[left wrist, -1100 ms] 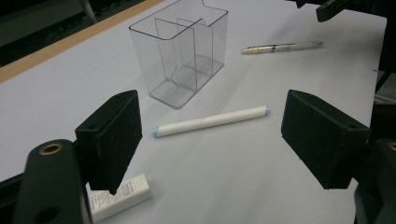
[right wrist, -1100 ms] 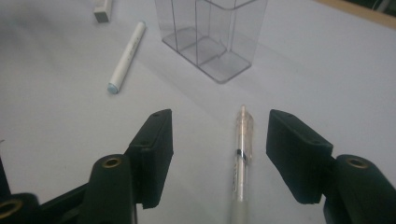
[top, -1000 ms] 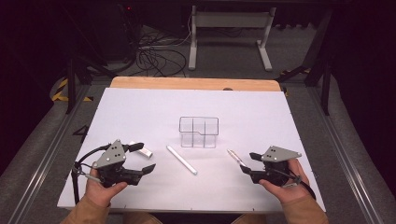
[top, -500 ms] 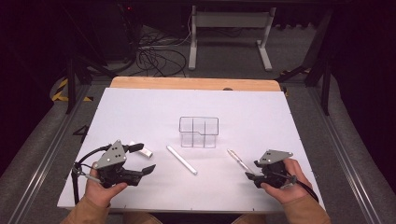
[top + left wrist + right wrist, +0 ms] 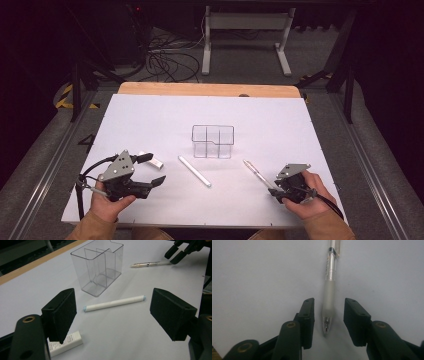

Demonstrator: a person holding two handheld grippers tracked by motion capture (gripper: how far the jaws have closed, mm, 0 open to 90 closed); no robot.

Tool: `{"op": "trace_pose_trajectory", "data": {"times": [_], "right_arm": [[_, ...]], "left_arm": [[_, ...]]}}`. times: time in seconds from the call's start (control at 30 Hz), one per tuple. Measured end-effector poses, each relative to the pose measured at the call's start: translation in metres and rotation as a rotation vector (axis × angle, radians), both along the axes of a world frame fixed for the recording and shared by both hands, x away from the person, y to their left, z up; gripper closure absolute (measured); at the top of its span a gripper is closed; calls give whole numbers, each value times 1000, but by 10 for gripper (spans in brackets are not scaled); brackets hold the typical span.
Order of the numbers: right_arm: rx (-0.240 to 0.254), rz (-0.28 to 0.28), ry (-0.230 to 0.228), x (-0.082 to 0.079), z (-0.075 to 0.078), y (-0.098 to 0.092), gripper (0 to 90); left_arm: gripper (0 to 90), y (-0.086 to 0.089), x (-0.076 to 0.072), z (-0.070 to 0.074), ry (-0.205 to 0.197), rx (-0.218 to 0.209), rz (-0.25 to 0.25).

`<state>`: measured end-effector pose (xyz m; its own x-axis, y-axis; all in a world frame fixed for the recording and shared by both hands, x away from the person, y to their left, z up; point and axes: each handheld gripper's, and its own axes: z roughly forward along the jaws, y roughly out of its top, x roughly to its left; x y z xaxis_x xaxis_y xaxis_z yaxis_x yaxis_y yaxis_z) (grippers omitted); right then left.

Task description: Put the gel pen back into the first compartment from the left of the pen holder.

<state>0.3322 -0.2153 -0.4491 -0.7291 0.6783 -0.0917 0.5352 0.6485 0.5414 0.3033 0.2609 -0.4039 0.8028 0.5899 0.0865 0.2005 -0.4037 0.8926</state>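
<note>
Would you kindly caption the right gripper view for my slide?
Right gripper, jaws just closing, straddles the clear pen tip on the white table, not yet gripping.

High view above table [image 5: 150, 125] looking forward-down, both gripper views low, close, sharing the clear pen [image 5: 329, 290]

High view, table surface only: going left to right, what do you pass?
Left gripper → small white eraser block → white capped marker → clear plastic divided organiser → clear-barrelled pen → right gripper, jaws just closing around the pen's tip.
</note>
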Motion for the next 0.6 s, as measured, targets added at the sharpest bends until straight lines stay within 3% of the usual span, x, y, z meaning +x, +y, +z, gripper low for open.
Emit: {"op": "trace_pose_trajectory", "data": {"times": [0.27, 0.6], "right_arm": [[-14, -22, 23, 0, -3, -1, 697], [5, -32, 23, 1, -5, 1, 771]], "left_arm": [[220, -2, 0, -1, 4, 8, -8], [221, -2, -1, -1, 1, 12, -9]]}}
